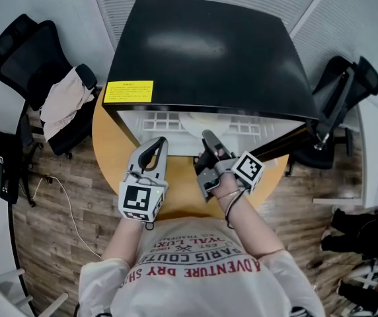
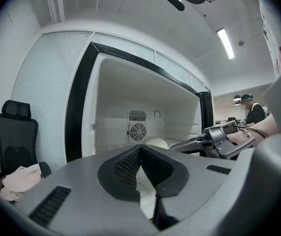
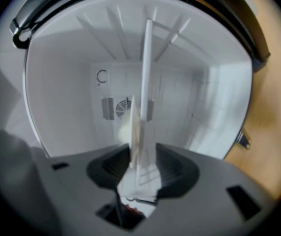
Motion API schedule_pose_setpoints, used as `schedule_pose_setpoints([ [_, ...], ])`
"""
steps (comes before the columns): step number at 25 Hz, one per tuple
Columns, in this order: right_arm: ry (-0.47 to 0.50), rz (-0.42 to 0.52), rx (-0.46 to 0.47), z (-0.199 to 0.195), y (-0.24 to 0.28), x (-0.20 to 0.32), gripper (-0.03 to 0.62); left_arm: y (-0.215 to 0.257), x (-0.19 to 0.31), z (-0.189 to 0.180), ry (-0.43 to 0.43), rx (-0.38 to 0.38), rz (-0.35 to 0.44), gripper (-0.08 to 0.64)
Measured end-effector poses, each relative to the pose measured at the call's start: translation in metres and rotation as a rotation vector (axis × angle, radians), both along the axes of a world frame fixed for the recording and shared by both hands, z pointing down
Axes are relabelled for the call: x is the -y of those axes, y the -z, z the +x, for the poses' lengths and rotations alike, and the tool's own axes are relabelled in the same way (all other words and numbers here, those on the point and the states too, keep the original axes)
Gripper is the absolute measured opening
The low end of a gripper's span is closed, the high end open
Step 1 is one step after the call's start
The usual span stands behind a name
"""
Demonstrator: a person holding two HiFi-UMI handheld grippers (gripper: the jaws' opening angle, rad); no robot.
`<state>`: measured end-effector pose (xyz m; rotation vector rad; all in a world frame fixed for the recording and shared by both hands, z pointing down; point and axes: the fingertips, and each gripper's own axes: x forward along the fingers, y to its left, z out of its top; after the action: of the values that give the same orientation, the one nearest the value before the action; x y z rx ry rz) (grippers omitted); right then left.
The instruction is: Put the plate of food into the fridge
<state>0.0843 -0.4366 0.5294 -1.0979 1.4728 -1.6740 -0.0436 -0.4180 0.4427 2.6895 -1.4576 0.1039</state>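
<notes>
The round white plate (image 1: 205,123) of pale food sits inside the open black mini fridge (image 1: 209,51) on the round wooden surface (image 1: 108,140). The right gripper (image 3: 143,161) has its fingers wide apart around the plate's rim, not pressing it. The left gripper (image 2: 140,149) has its fingers closed together, empty.

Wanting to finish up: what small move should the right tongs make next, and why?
Probably draw the right tongs straight back out of the fridge: their jaws stand open around the edge of the plate without pressing it, and it rests on the shelf inside.
</notes>
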Motion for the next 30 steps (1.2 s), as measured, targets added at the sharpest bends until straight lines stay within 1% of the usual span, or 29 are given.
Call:
schedule_pose_setpoints([
  [6, 0.016, 0.011, -0.013, -0.006, 0.002, 0.009, 0.187, -0.001, 0.0, 0.003, -0.008, 0.007, -0.003, 0.028],
  [11, 0.037, 0.019, -0.045, -0.006, 0.003, 0.008, 0.187, -0.001, 0.0, 0.003, -0.011, 0.012, 0.001, 0.028],
  [19, 0.113, 0.071, -0.088, -0.026, 0.018, -0.016, 0.187, 0.003, -0.007, 0.008, -0.018, 0.015, 0.01, 0.028],
  [20, 0.123, 0.075, -0.11, -0.028, 0.019, -0.021, 0.185, 0.003, -0.009, 0.009, -0.019, 0.015, 0.01, 0.028],
  [21, 0.133, 0.079, -0.148, -0.028, 0.018, -0.025, 0.153, 0.004, -0.01, 0.009, -0.021, 0.015, 0.009, 0.028],
  [22, 0.144, 0.082, -0.194, -0.026, 0.016, -0.029, 0.071, 0.004, -0.012, 0.01, -0.022, 0.014, 0.009, 0.028],
  [23, 0.153, 0.087, -0.238, -0.025, 0.016, -0.033, 0.044, 0.005, -0.015, 0.01, -0.024, 0.013, 0.01, 0.028],
  [25, 0.154, 0.118, -0.306, -0.019, 0.018, -0.038, 0.035, 0.007, -0.02, 0.01, -0.028, 0.012, 0.014, 0.028],
  [27, 0.14, 0.189, -0.39, -0.011, 0.027, -0.04, 0.031, 0.009, -0.025, 0.01, -0.03, 0.012, 0.018, 0.028],
  [28, 0.132, 0.239, -0.457, -0.007, 0.033, -0.041, 0.029, 0.009, -0.027, 0.009, -0.03, 0.011, 0.017, 0.028],
  [30, 0.124, 0.334, -0.628, 0.001, 0.044, -0.044, 0.029, 0.009, -0.031, 0.009, -0.032, 0.011, 0.013, 0.028],
])
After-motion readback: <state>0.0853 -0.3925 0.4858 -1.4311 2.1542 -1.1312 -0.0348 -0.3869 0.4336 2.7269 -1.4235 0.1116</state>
